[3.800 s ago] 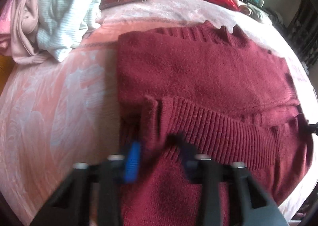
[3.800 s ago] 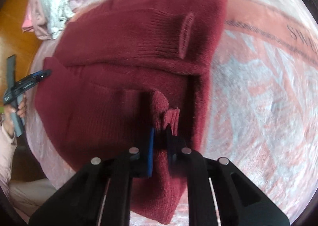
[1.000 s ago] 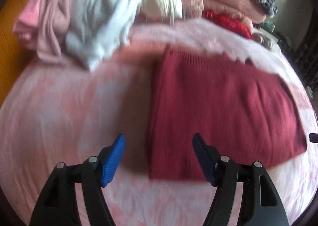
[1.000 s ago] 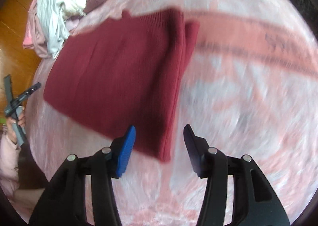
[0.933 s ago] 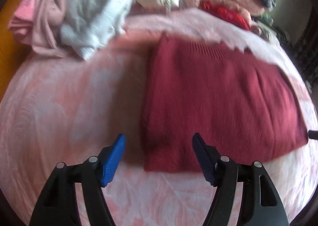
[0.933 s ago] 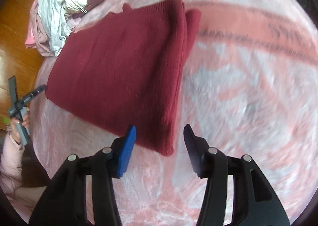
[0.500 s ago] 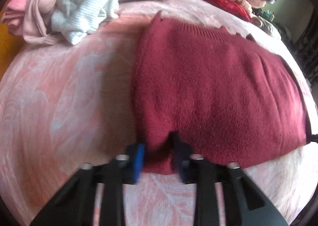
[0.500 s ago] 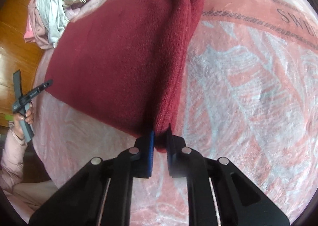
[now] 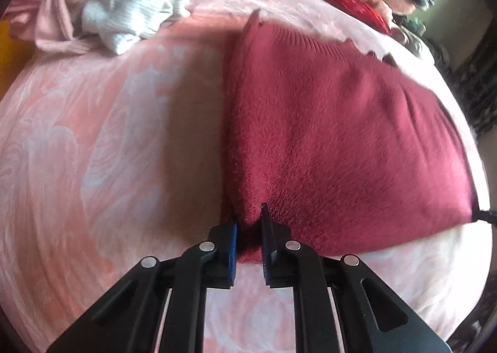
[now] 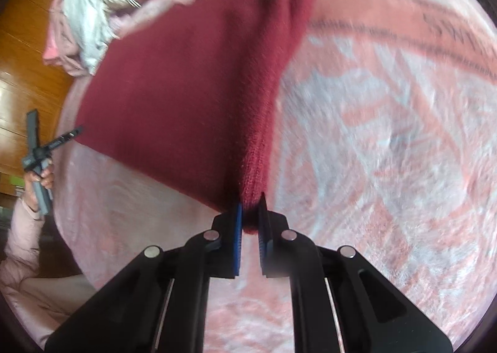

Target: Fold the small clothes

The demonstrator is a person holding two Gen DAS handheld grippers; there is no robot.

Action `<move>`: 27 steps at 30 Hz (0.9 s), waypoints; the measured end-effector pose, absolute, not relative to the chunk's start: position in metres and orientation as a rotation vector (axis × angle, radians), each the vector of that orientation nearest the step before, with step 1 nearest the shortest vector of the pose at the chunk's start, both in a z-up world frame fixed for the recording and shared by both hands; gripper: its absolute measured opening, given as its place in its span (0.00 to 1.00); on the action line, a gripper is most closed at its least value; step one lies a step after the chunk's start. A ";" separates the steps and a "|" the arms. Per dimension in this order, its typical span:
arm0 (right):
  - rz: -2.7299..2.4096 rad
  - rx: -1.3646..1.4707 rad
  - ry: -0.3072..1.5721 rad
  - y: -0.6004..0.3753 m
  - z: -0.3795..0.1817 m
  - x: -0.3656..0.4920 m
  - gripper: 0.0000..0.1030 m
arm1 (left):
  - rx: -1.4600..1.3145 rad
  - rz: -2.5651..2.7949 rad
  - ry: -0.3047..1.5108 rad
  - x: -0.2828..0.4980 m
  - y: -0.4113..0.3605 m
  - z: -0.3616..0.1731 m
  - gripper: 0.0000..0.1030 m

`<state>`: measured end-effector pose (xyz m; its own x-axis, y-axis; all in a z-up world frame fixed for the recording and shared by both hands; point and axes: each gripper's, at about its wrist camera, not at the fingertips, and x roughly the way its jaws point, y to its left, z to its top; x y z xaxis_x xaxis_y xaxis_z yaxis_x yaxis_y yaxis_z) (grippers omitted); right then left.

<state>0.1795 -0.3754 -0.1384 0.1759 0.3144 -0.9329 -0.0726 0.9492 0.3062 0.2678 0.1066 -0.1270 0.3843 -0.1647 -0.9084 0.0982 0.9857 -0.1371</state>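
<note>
A dark red knit sweater (image 9: pixel 335 141), folded into a rectangle, lies on a pink patterned blanket (image 9: pixel 102 148). My left gripper (image 9: pixel 248 222) is shut on the sweater's near left corner. The corner is pinched between the blue pads and pulled up a little. In the right wrist view the sweater (image 10: pixel 186 98) stretches away to the upper left. My right gripper (image 10: pixel 250 210) is shut on its near right corner. The left gripper (image 10: pixel 46 148) shows at that view's left edge, held in a hand.
A heap of white and pink clothes (image 9: pixel 102 2) lies at the blanket's far left. Folded pink blankets and a red item (image 9: pixel 357 8) sit at the back. Orange wooden floor (image 10: pixel 21 51) lies beyond the bed's edge. A pink-sleeved arm (image 10: pixel 18 228) is at lower left.
Both grippers went from open near the folded sweater's corners to shut on them. The corners now rise slightly and the cloth is pulled taut between them.
</note>
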 end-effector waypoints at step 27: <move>0.298 0.296 1.364 -0.393 -0.139 0.182 0.10 | 0.081 -0.360 0.994 0.233 0.114 -0.089 0.13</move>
